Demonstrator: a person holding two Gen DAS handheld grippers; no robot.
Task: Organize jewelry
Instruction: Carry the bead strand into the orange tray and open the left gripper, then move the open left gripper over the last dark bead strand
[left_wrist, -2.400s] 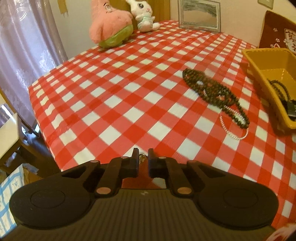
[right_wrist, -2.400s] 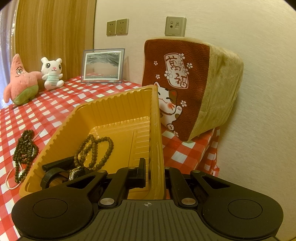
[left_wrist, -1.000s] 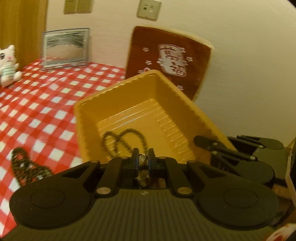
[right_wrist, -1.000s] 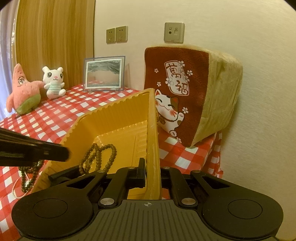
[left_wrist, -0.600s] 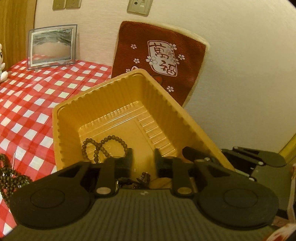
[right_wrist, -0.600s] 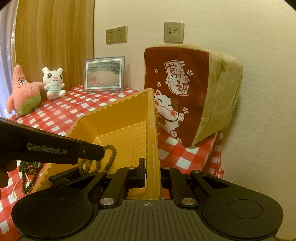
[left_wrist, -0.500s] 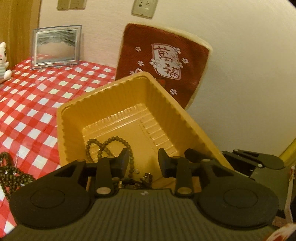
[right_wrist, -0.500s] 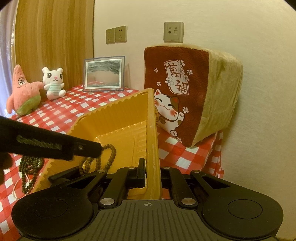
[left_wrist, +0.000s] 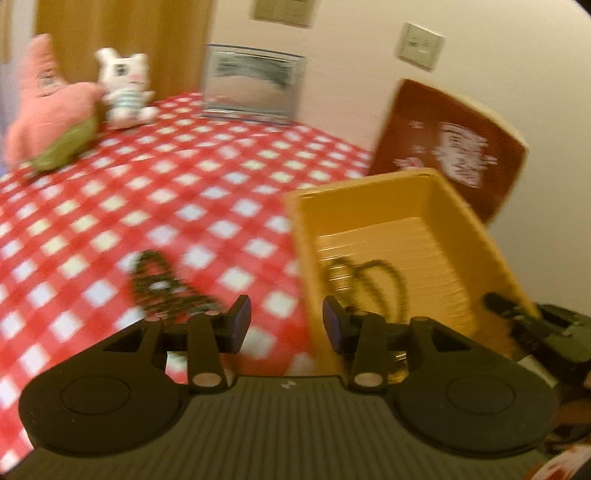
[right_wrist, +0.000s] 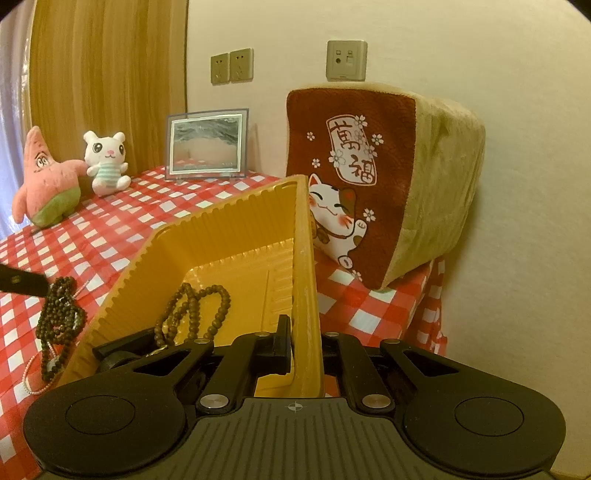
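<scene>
The yellow tray (right_wrist: 229, 236) fills the centre of the right wrist view, one long wall running straight down into the right hand-held gripper (right_wrist: 303, 347), whose jaws are clamped on that wall, one finger inside the tray and one outside. The tray looks tipped up on that side. Inside it, at lower centre, lies a brown bead bracelet (right_wrist: 195, 306), just left of the inner finger, with a dark item (right_wrist: 122, 350) below it that I cannot identify.

Outside the tray, at the left edge of this view, a dark bead necklace (right_wrist: 59, 314) lies heaped on the red-checked surface (right_wrist: 110, 229), with a thin pale strand (right_wrist: 29, 373) partly under it. A black tip, which may be the left hand-held gripper, enters at the far left, just beside the necklace.

The left wrist view is blurred. The left hand-held gripper (left_wrist: 286, 325) has its jaws spread wide with nothing between them. The tray (left_wrist: 373, 188) sits at right of centre, its near left wall just behind the gripper's right finger; the bracelet (left_wrist: 365, 273) shows as a dark smear on the tray floor. The necklace (left_wrist: 162, 288) is a dark smear on the surface just above the left finger. Only this view shows the right hand-held gripper (left_wrist: 517, 314) from outside, at the tray's lower right rim.

Both views show a pink star plush (right_wrist: 44, 177), a white bunny plush (right_wrist: 105, 162), a framed picture (right_wrist: 207, 147) and a maroon cat cushion (right_wrist: 369, 177) at the far side. The cat print is sharp only in the right view.
</scene>
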